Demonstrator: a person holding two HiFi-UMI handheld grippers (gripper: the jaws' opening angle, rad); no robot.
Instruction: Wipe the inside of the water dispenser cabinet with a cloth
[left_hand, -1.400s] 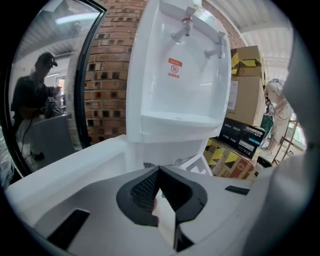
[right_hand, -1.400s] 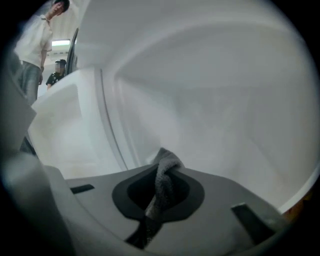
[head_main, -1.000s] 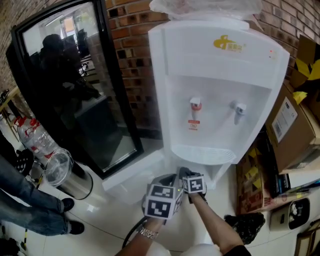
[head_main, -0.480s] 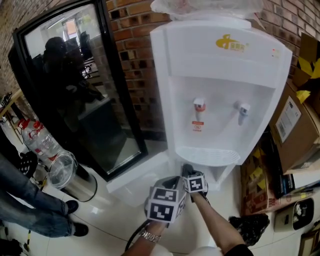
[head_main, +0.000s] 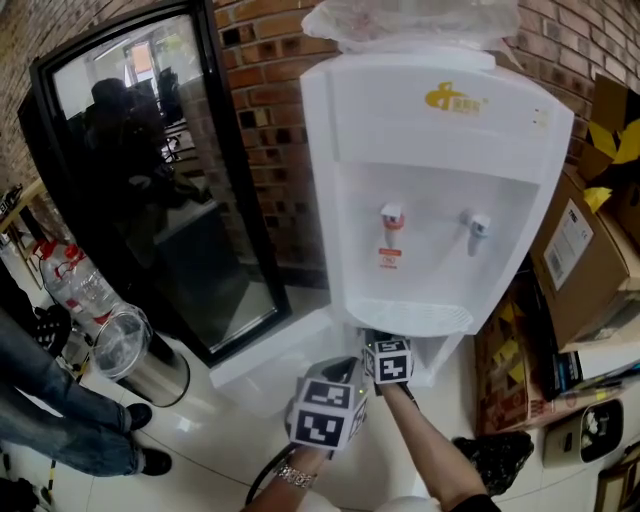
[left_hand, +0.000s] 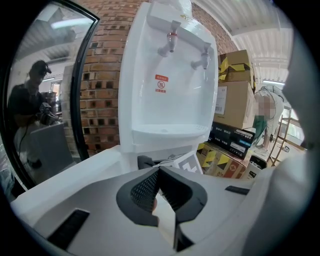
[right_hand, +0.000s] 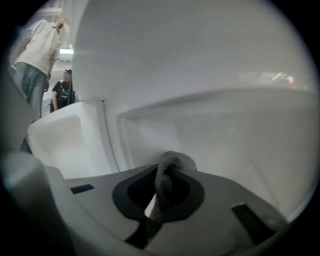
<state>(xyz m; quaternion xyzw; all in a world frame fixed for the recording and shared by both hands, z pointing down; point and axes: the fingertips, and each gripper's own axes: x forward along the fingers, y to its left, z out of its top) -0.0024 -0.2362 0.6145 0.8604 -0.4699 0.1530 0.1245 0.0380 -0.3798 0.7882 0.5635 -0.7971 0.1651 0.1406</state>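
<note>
Right gripper (right_hand: 169, 167) jaws clench the crumpled grey cloth (right_hand: 161, 187) inside the white plastic water dispenser cabinet (right_hand: 225, 125); left gripper (left_hand: 159, 172) jaws pressed together, empty.

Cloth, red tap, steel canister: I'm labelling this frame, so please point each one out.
cloth (right_hand: 166, 175), right gripper view, the fold pinched between the jaws.
red tap (head_main: 391, 214), head view, its red top.
steel canister (head_main: 158, 372), head view, its side wall.
</note>
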